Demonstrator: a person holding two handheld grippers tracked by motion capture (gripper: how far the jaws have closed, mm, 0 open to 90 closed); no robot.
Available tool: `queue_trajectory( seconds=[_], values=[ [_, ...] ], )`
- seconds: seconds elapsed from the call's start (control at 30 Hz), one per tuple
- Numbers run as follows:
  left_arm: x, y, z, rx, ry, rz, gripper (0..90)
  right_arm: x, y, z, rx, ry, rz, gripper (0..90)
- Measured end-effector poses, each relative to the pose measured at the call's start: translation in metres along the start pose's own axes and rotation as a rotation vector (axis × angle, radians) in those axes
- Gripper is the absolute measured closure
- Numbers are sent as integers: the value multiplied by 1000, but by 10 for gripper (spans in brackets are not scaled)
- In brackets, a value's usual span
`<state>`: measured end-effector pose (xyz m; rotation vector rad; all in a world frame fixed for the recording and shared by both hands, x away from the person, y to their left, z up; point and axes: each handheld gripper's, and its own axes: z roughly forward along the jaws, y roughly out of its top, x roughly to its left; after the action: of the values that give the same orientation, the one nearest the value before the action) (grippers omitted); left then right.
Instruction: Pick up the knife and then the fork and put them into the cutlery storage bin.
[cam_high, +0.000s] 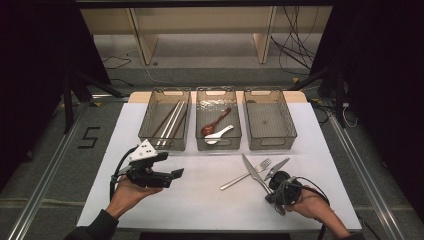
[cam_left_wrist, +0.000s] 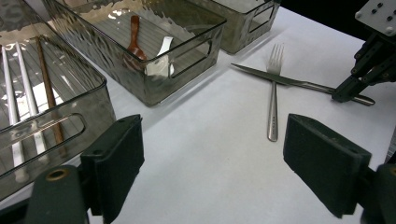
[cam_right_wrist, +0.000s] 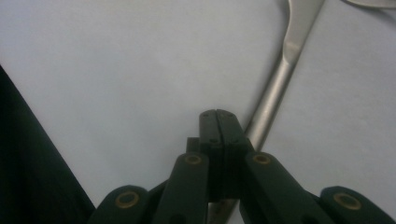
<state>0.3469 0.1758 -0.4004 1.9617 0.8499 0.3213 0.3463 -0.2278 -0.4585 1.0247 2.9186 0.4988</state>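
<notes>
my right hand-held gripper (cam_high: 274, 176) pressing together by knife (cam_high: 254, 172) handle on tabletop (cam_high: 200, 200), under fork (cam_high: 246, 174); not seeing handle between pads. left hand-held gripper (cam_high: 172, 176) spread, empty. knife seeming stiff, thin, slippery, lying flat; am judging mid-handle best.

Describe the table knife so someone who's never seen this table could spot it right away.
Start at the row of three clear bins, then drop to the white table in front of the empty right bin. Two pieces of silver cutlery cross there. The table knife is the one with the plain pointed blade lying over the fork, its handle end at the right gripper.
</notes>
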Motion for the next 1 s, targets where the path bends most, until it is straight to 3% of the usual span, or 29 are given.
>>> queue_trajectory(
  seconds=[0.37, 0.53, 0.63, 0.73, 0.83, 1.0],
  values=[
    [0, -1, -1, 1, 2, 3, 198, -16, -8, -6, 22, -40, 52, 900],
    [-1, 0, -1, -4, 2, 2, 197, -16, -7, -8, 23, -43, 63, 900],
    [-1, 0, -1, -4, 2, 2, 197, -17, -4, -17, -31, -26, 78, 766],
    [-1, 0, -2, -6, 3, 2, 196, -19, 0, -22, -52, -54, 92, 625],
    [-1, 0, -2, -7, 3, 1, 195, -23, 3, -22, -35, -93, 110, 520],
    [0, 0, -3, -8, 4, 0, 195, -28, 5, -18, 19, -115, 125, 454]
  ],
)
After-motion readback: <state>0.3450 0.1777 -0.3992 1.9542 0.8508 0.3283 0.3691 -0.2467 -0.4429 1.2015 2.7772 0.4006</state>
